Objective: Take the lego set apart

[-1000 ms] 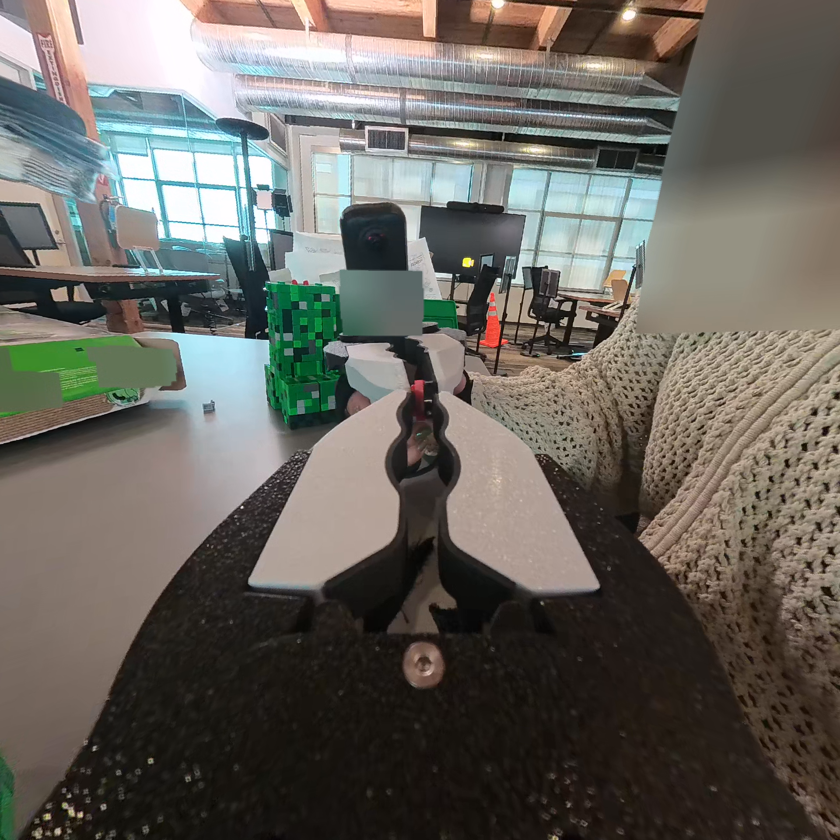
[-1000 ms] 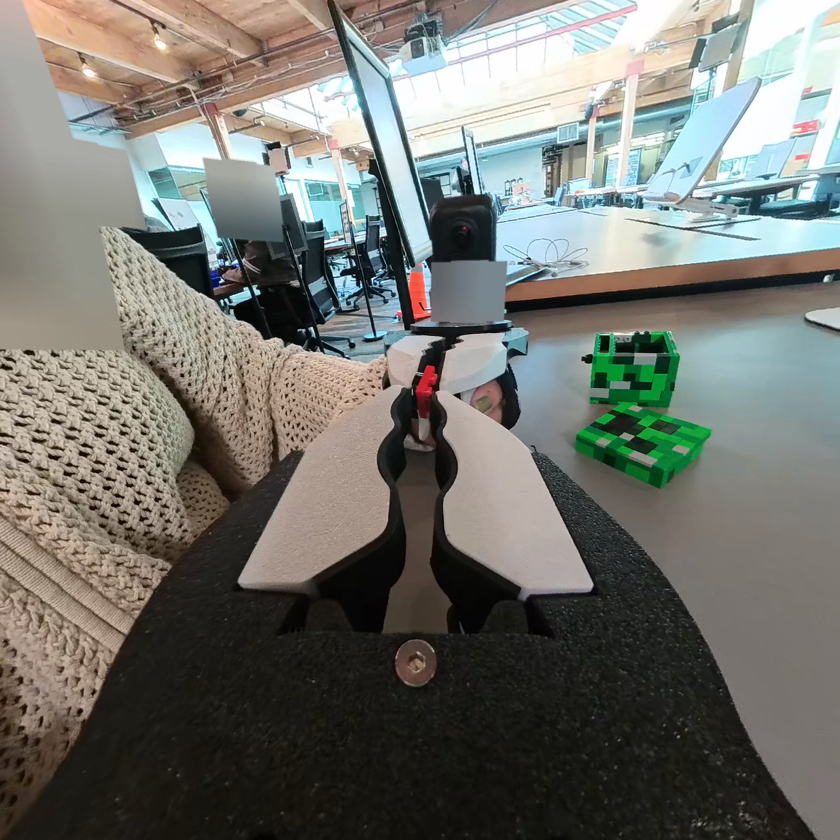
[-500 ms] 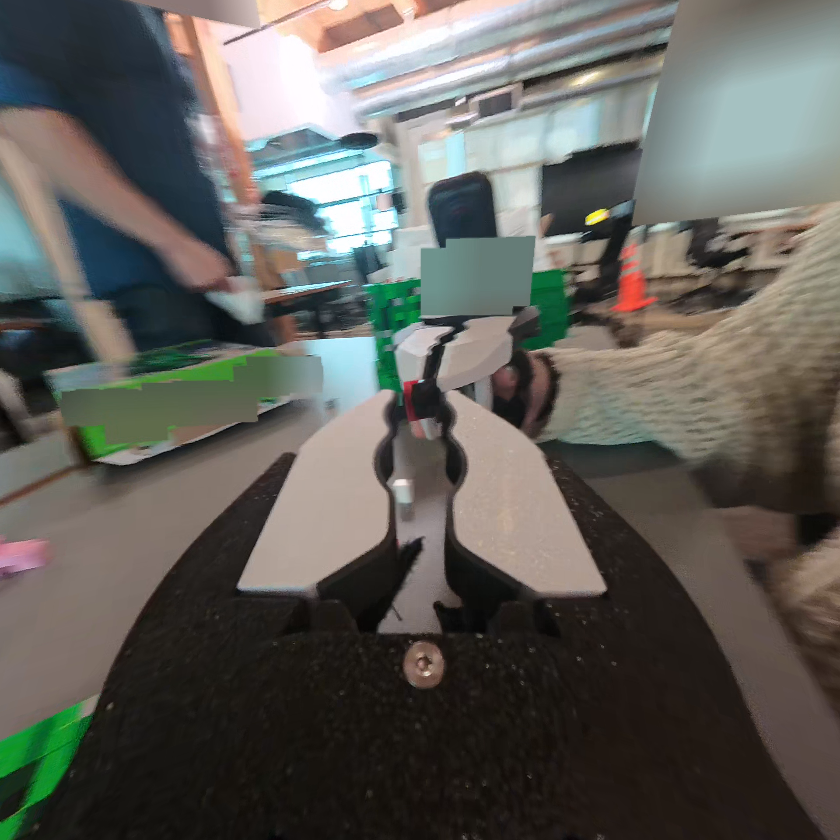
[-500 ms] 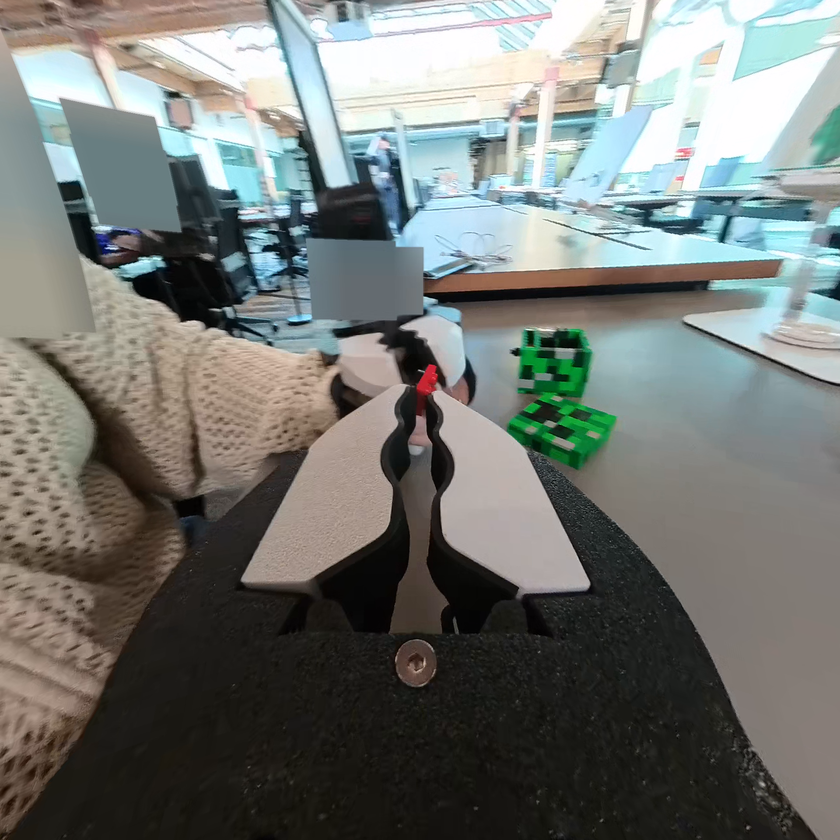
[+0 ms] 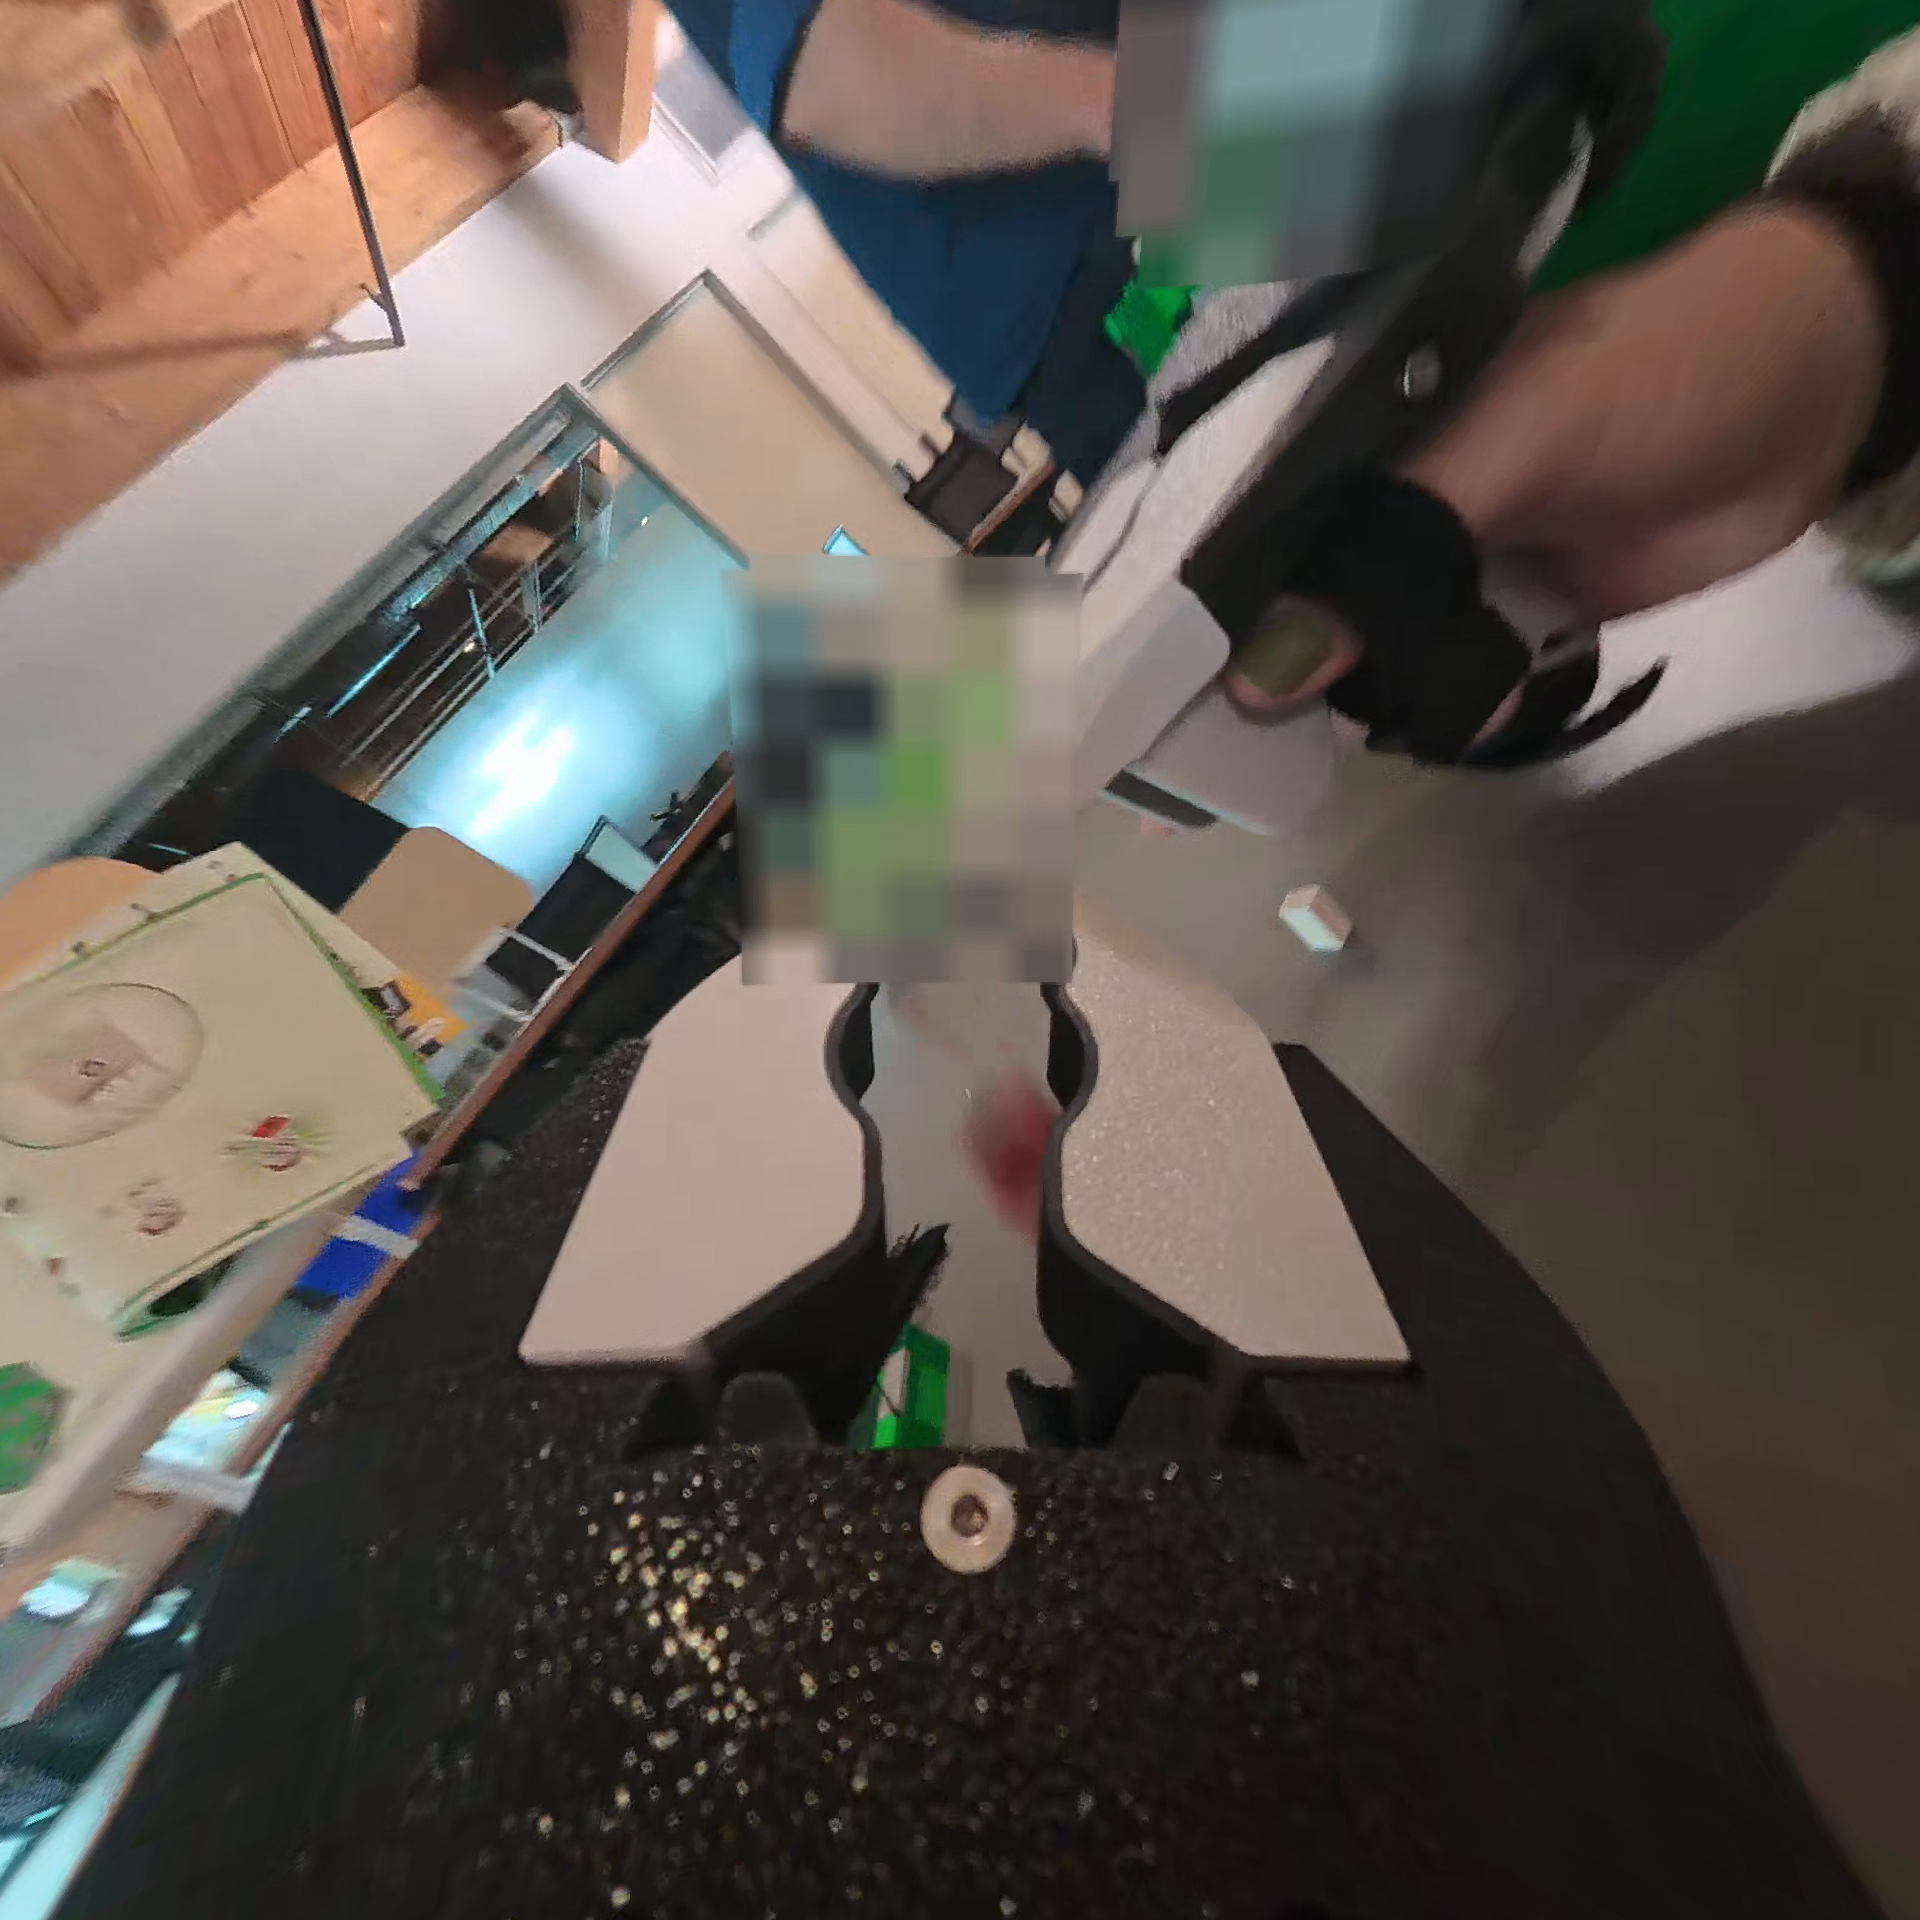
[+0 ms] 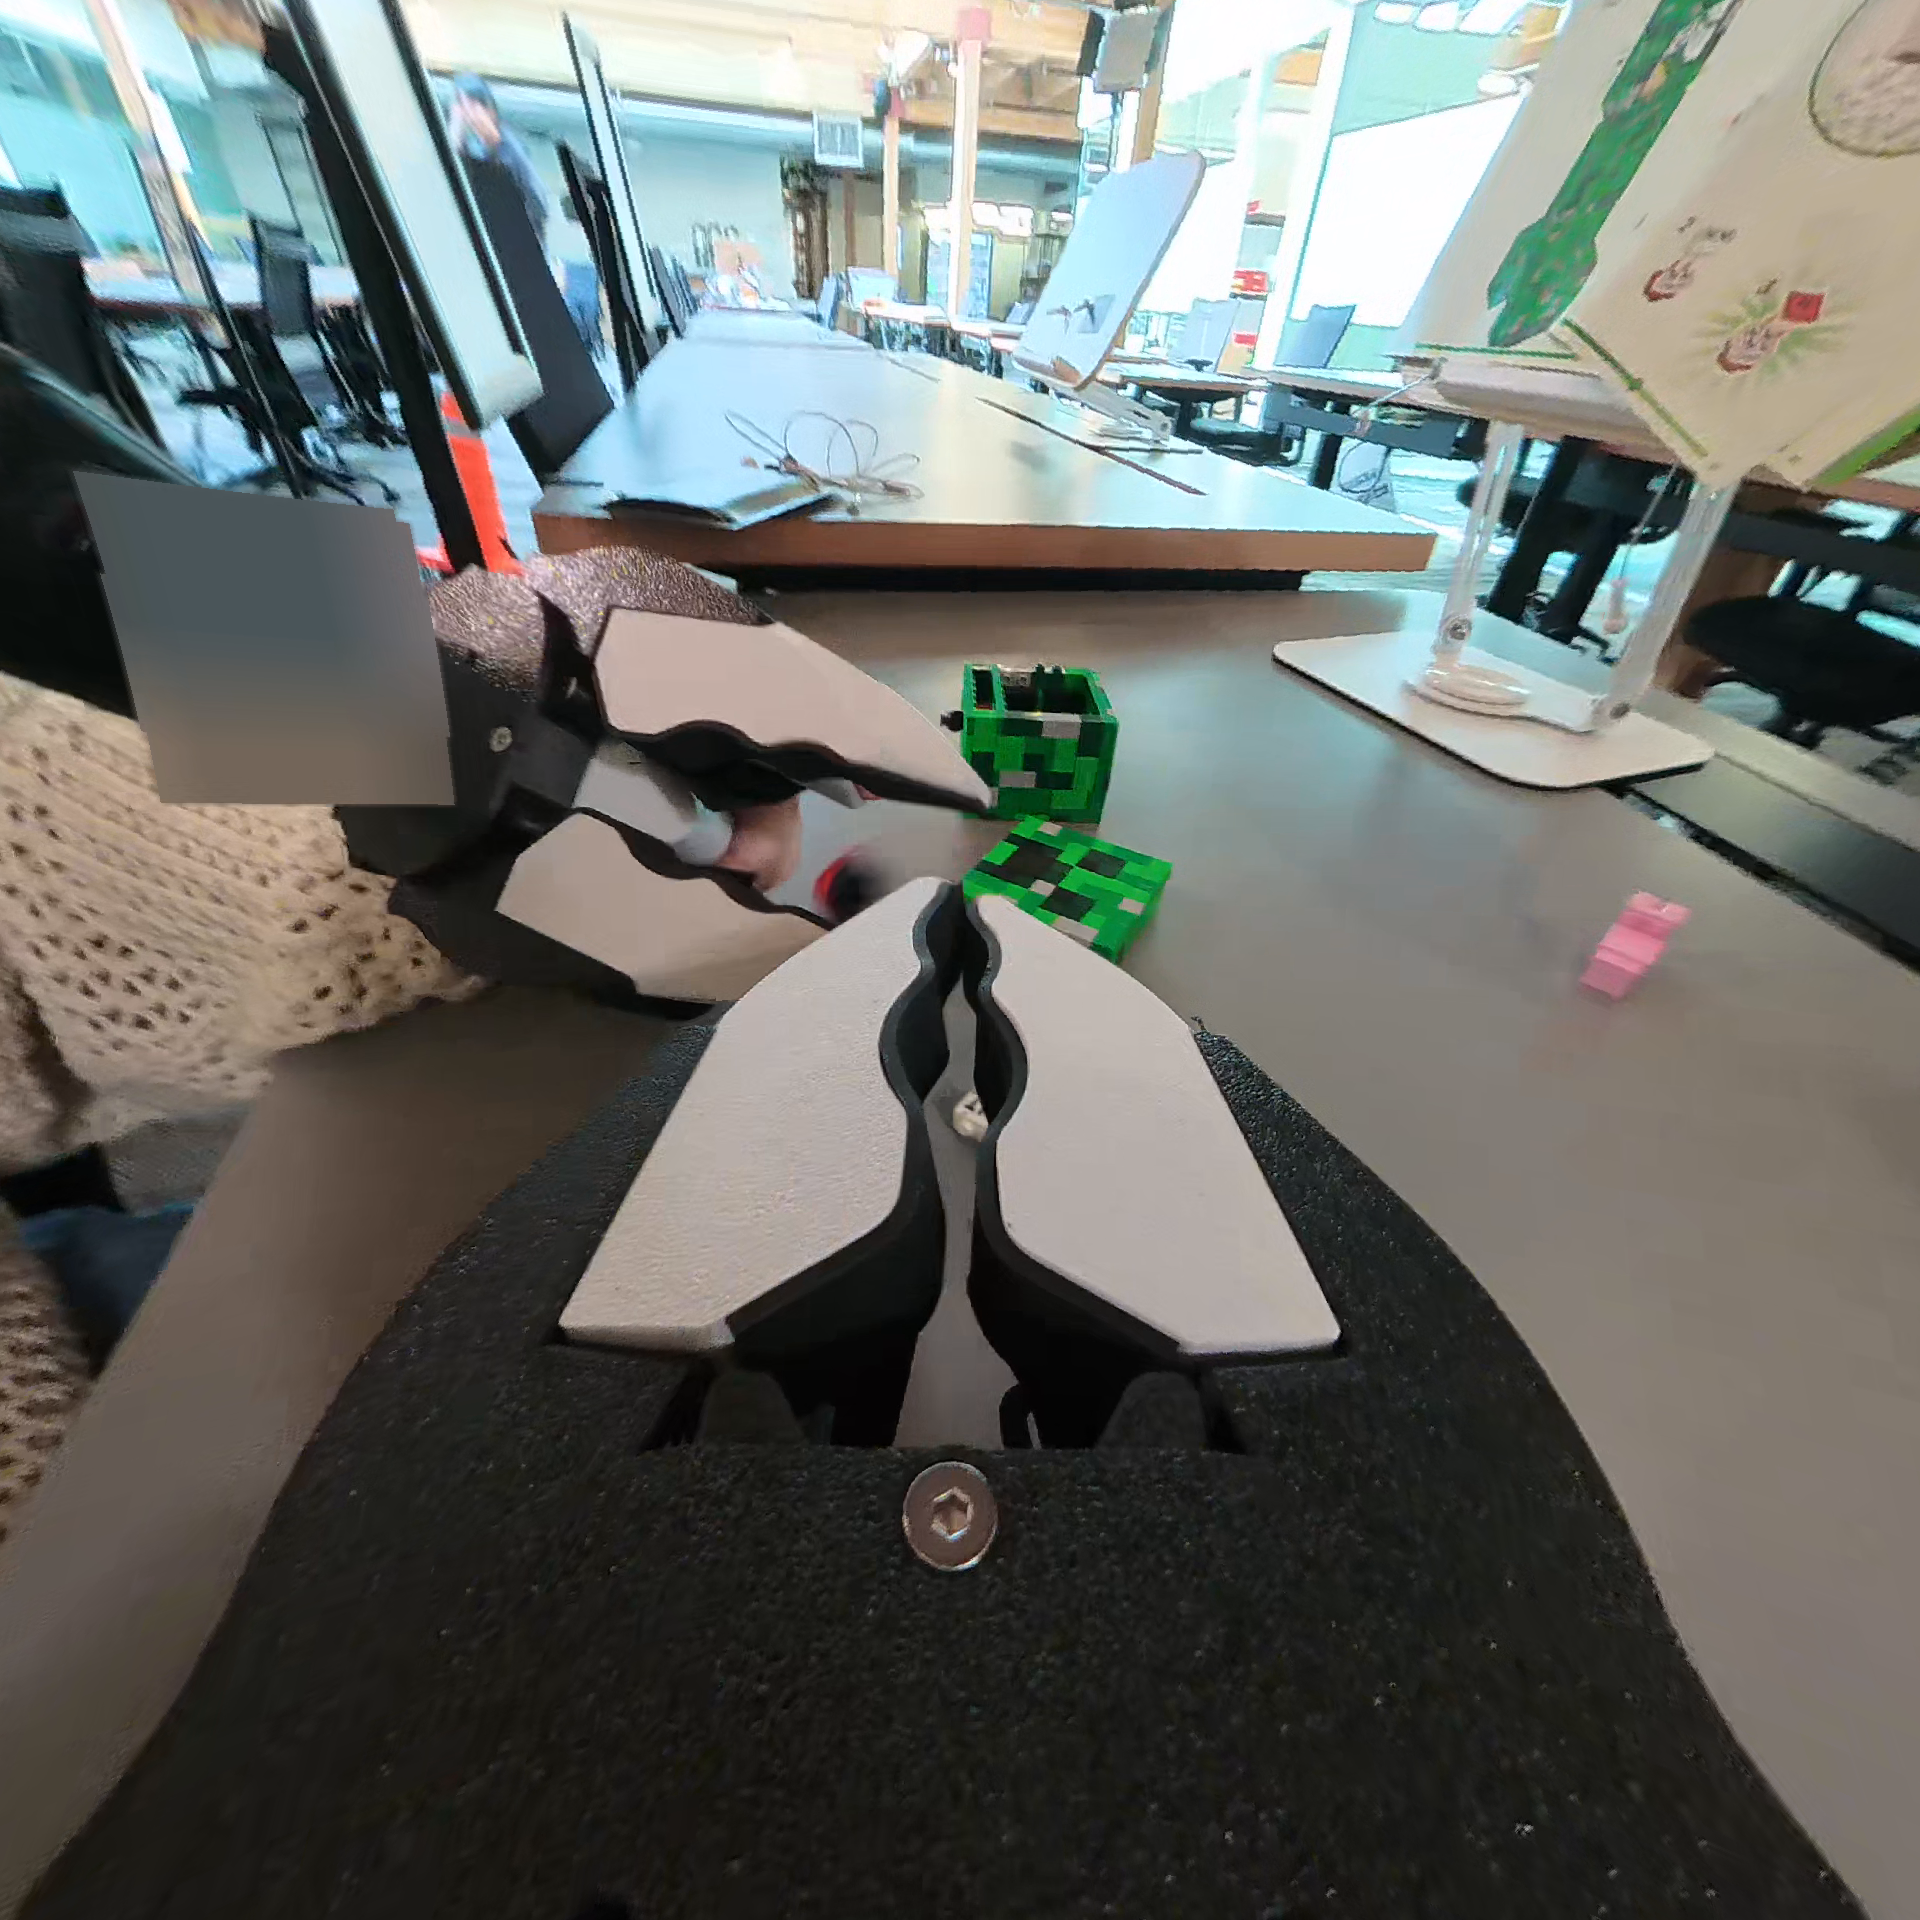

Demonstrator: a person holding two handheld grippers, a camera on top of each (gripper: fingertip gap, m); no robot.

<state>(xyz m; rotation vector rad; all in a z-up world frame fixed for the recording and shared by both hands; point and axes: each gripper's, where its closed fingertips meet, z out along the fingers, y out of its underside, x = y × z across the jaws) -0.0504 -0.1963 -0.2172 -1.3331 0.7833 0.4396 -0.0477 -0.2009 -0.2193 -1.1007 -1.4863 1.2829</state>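
Note:
My left gripper [image 5: 956, 1008] is open and rolled onto its side. A blurred red lego piece [image 5: 1003, 1132] sits loose in the gap between its fingers. The right wrist view shows this gripper [image 6: 904, 862] at the left, jaws wide apart, with the red piece [image 6: 842, 883] at its lower fingertip. My right gripper [image 6: 951, 904] is shut, its tips almost touching. A small pale piece [image 6: 966, 1117] shows through its gap; I cannot tell whether it is held. A small white piece [image 5: 1314, 920] lies on the grey table [image 6: 1455, 1039]. A green lego cube [image 6: 1039, 753] and a green flat plate [image 6: 1070, 899] lie ahead.
A pink lego piece [image 6: 1631, 945] lies on the table to the right. A clear stand on a white base [image 6: 1496, 707] holds a printed booklet [image 6: 1714, 239] at the far right. A person in blue [image 5: 935, 208] stands beyond the table. A knit sleeve [image 6: 156, 935] lies at the left.
The two grippers have come apart. My left gripper has opened and rolled sideways, and the red piece is loose in its gap. My right gripper has swung right, toward the green pieces.

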